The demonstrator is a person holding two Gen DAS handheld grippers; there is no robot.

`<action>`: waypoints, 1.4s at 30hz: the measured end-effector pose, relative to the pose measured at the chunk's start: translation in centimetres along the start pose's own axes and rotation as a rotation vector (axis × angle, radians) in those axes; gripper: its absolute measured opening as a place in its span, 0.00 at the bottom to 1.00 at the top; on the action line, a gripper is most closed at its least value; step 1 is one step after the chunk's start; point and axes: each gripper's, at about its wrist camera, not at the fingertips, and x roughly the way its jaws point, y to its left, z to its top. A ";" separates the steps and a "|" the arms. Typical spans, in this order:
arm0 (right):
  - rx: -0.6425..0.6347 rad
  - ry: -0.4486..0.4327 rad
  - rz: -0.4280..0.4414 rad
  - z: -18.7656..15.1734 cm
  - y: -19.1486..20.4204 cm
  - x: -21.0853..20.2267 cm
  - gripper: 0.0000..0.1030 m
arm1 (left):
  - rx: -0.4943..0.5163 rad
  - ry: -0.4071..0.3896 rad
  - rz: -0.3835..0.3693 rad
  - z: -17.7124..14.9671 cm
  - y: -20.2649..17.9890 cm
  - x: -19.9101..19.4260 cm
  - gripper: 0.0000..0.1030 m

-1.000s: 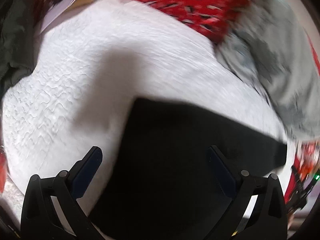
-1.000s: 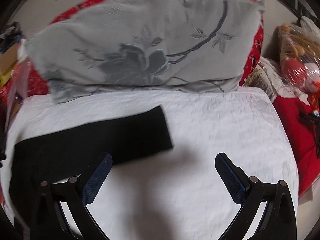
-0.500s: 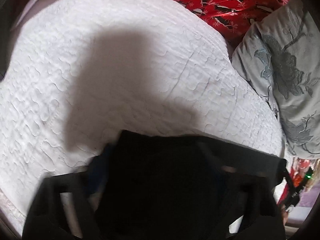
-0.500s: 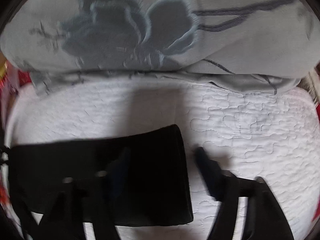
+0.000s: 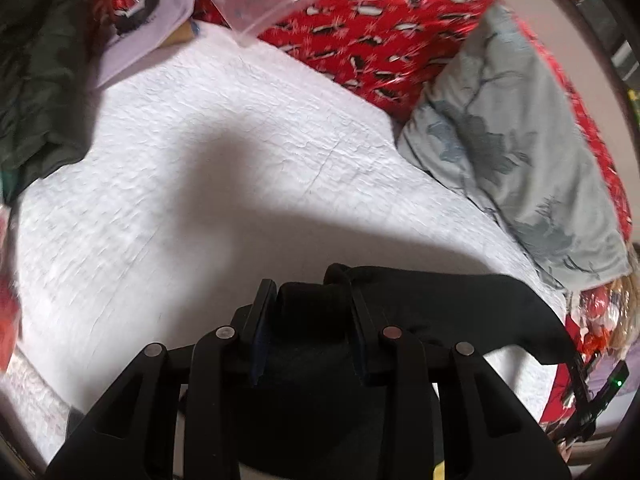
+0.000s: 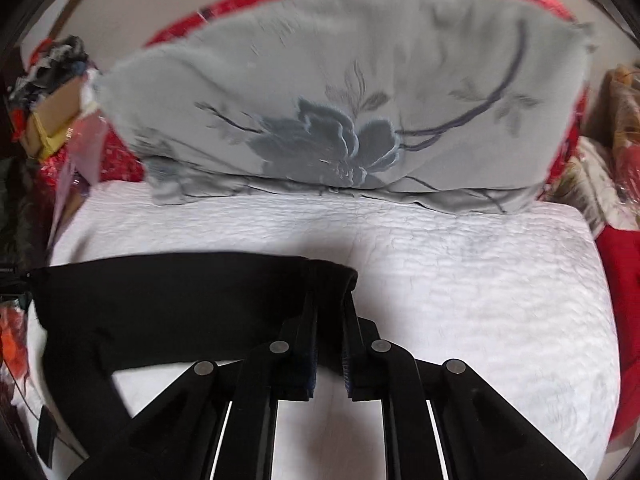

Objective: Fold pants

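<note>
Left wrist view: the left gripper (image 5: 308,300), at lower centre, is clenched on a bunched end of the black pants (image 5: 460,304), which trail to the right across the white quilt (image 5: 200,200).

Right wrist view: the right gripper (image 6: 330,312), bottom centre, pinches the pants' (image 6: 160,300) other end below a grey floral pillow (image 6: 340,100). The fabric looks soft, light and limp, so corners and edges are probably the best holds.

Black pants (image 6: 168,300) lie folded on white quilt (image 6: 460,280).
</note>
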 end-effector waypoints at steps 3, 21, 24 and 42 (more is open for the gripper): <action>0.021 -0.036 0.027 -2.8 0.1 -3.7 0.08 | -0.008 0.000 -0.034 -3.4 1.8 -1.9 0.30; 0.330 0.045 0.104 -19.5 -4.2 -12.2 0.23 | -0.120 0.086 -0.097 -12.5 8.0 -3.0 0.35; 0.435 0.028 0.225 -18.8 -4.2 -12.5 0.56 | -0.092 0.068 -0.105 -12.8 6.1 -3.3 0.57; 0.990 0.249 0.452 -15.8 -1.2 1.5 0.60 | -0.157 0.145 -0.009 -8.6 3.4 5.0 0.58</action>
